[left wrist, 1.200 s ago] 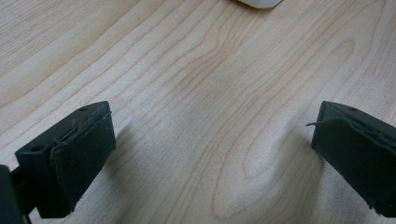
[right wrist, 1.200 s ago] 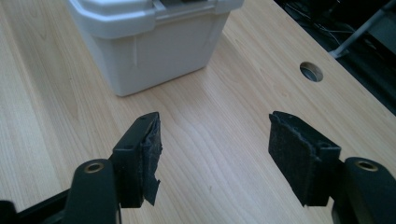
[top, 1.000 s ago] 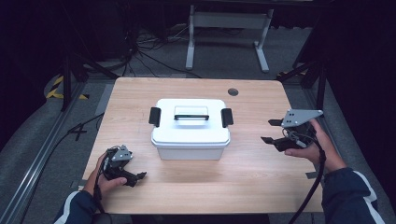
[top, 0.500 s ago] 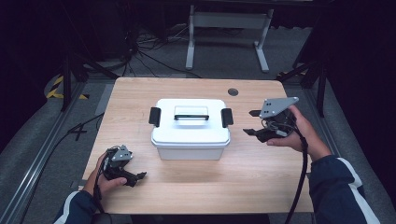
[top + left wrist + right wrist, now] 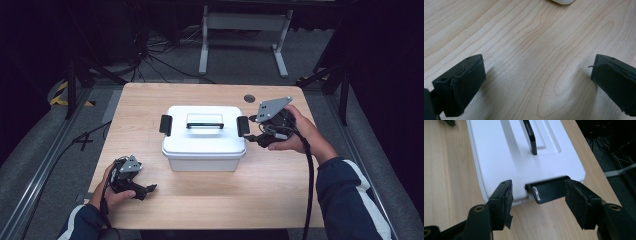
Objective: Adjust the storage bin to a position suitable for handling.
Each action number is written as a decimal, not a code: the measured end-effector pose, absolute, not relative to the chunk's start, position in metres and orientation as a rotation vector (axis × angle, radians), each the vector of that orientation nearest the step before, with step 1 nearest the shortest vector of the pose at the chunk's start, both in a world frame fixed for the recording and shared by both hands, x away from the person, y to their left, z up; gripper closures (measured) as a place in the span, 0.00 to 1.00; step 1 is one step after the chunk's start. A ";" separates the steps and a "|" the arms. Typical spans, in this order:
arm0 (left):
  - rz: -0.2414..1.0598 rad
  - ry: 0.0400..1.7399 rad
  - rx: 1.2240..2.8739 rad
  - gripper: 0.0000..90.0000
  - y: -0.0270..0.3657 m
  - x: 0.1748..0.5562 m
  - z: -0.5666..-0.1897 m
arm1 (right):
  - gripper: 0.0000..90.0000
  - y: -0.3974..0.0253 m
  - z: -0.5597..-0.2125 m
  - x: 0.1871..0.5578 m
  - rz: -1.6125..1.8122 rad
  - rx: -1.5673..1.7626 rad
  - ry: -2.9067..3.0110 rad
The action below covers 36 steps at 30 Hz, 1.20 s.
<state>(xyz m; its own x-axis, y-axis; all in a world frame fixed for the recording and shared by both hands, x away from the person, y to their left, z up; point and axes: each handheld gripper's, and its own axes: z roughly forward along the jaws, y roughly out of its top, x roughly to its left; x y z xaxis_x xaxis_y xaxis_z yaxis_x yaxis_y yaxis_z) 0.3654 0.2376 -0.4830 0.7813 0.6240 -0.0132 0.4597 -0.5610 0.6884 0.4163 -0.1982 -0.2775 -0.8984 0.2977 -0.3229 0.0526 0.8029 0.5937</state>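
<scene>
A white plastic box point(image 5: 202, 140) with a black carry handle point(image 5: 205, 120) and a black side latch at each end stands mid-table. My right gripper point(image 5: 251, 129) is open right at the box's right latch point(image 5: 243, 126). In the right gripper view the jaws stand either side of that latch point(image 5: 549, 191), apart from it, with the white lid point(image 5: 506, 155) beyond. My left gripper point(image 5: 148, 189) rests open near the front left edge, clear of the box. Its two pads point(image 5: 469, 80) hover over bare wood, and a corner of the box point(image 5: 562, 1) shows at the top.
The wooden table point(image 5: 280, 195) has a round cable hole point(image 5: 249, 98) at the back right. A cable point(image 5: 309, 185) trails from my right gripper along the sleeve. Beyond the table's far edge are a metal stand point(image 5: 240, 30) and floor cables.
My right gripper has moved left and slightly away from me, from open table space to the box's right latch. The left gripper has stayed put.
</scene>
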 end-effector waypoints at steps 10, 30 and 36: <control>0.299 0.804 2.264 0.00 0.237 0.365 -0.483 | 0.44 -0.161 -0.280 0.436 0.815 0.237 2.628; 0.297 0.803 2.264 0.00 0.238 0.365 -0.483 | 0.58 -0.114 -0.296 0.461 0.741 0.208 2.692; 0.295 0.800 2.264 0.00 0.238 0.365 -0.483 | 0.73 -0.106 -0.298 0.465 0.785 0.175 2.713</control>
